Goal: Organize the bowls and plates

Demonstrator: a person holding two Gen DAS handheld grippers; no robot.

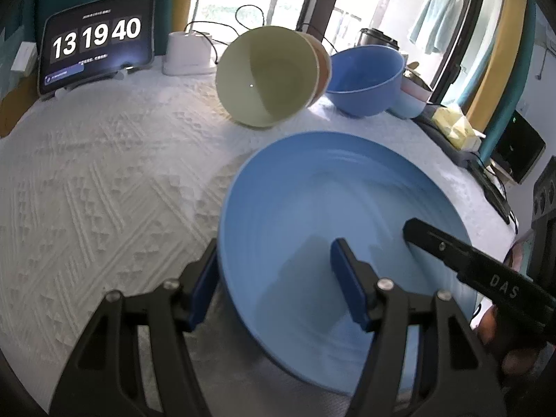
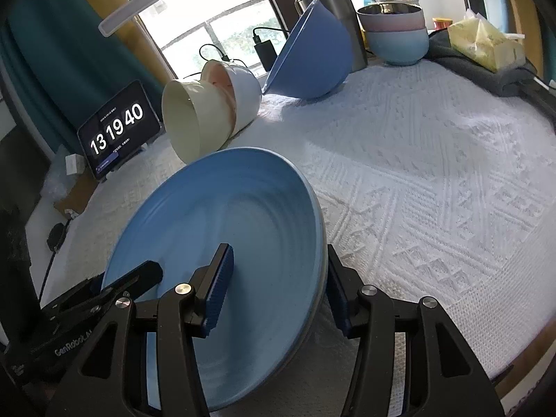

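A large blue plate [image 1: 347,208] sits tilted on the white textured tabletop [image 1: 104,180] as two hand-held tongs straddle its near rim from either side. The left tongs [image 1: 278,285] stand fairly wide, one pad outside the plate's left edge and the other over its inner face; no pad can be seen pressing on it. The right tongs [image 2: 274,288] are likewise parted across the plate's right edge, one pad inside the dish and one outside, with a gap visible on each side of the rim. The paired placement looks meant to share the weight of a broad, shallow dish that one narrow grip would let swing. The plate's open face points up and slightly toward the cameras, its far rim raised toward the window; being round, it has no long axis. Behind it, a nested set of cream and pink bowls [image 1: 267,76] lies on its side, mouths facing the left camera, beside a blue bowl [image 1: 365,80] and a small upright stack of bowls [image 2: 396,31] near the back edge. A tablet clock [image 1: 97,45] stands at far left.
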